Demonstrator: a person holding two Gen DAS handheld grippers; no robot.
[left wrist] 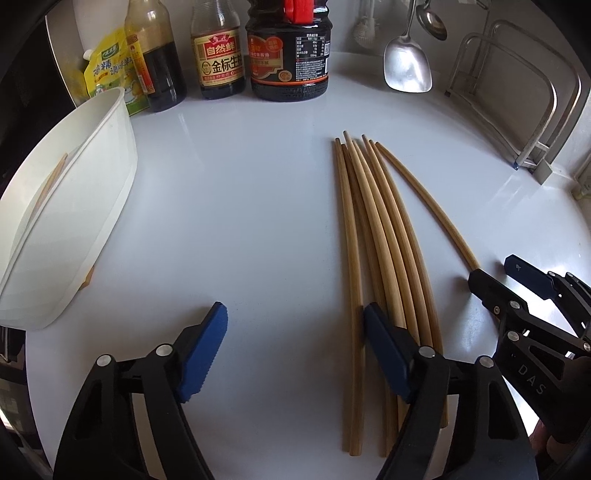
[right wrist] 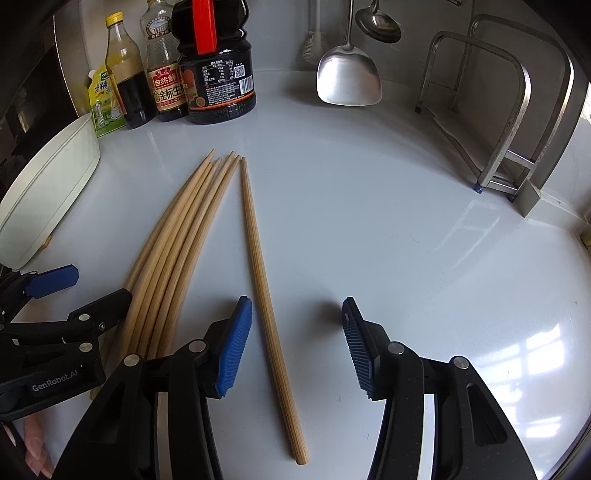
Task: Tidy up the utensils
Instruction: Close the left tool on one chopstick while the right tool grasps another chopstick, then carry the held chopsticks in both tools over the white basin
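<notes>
Several long wooden chopsticks [left wrist: 373, 236] lie in a bundle on the white counter; they also show in the right wrist view [right wrist: 177, 243]. One chopstick [right wrist: 266, 295] lies apart to the right of the bundle, between the open jaws of my right gripper [right wrist: 297, 339]. My left gripper [left wrist: 295, 332] is open and empty, its right finger [left wrist: 384, 343] over the near ends of the bundle. A white oblong container [left wrist: 74, 206] stands at the left with one chopstick [left wrist: 51, 181] inside. The right gripper also shows in the left wrist view [left wrist: 498, 277].
Sauce bottles [left wrist: 288, 55] and a yellow pouch [left wrist: 107, 70] stand along the back wall. A metal spatula [right wrist: 349, 77] and a ladle [right wrist: 380, 26] hang at the back. A steel rack [right wrist: 498, 122] stands at the right.
</notes>
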